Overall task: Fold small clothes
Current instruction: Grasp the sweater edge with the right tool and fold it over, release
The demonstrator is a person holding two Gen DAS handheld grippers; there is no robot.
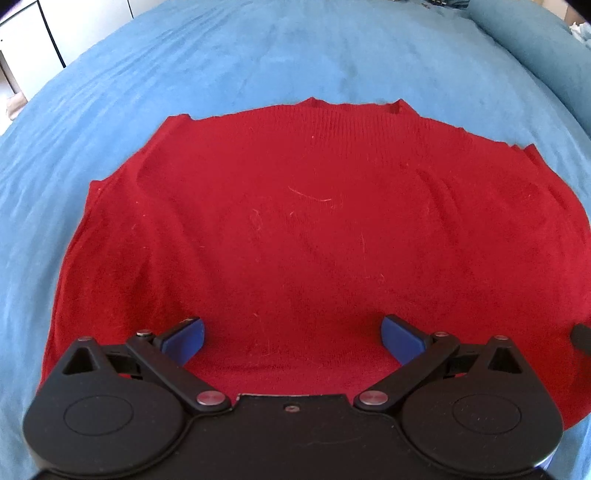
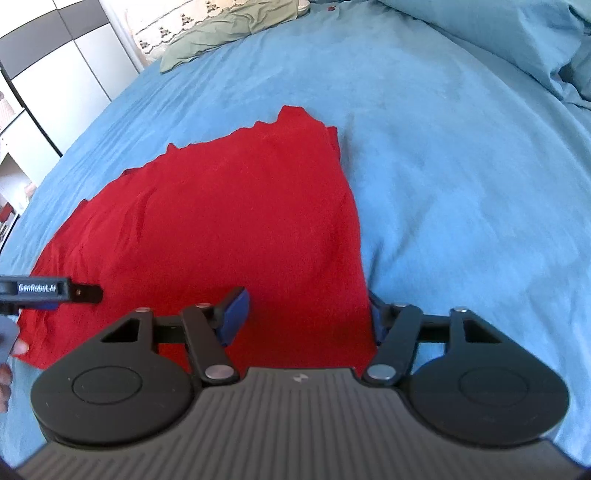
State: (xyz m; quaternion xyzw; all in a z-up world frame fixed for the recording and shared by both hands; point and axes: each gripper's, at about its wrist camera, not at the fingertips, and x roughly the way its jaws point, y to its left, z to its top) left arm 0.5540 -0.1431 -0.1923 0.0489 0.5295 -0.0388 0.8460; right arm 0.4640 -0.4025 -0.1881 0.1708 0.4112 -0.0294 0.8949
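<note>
A red knit sweater (image 1: 295, 229) lies flat on a blue bedspread (image 1: 258, 62), collar at the far side. It also shows in the right wrist view (image 2: 229, 221). My left gripper (image 1: 291, 336) is open over the sweater's near hem, blue pads apart, holding nothing. My right gripper (image 2: 308, 314) is open over the sweater's near right corner; its right finger (image 2: 376, 317) sits at the cloth's right edge. The left gripper also appears at the left of the right wrist view (image 2: 62, 290).
Blue pillows (image 2: 517, 37) lie at the far right of the bed. A green cloth (image 2: 229, 29) and a patterned cloth lie at the far edge. White and dark cabinets (image 2: 55, 66) stand to the left beyond the bed.
</note>
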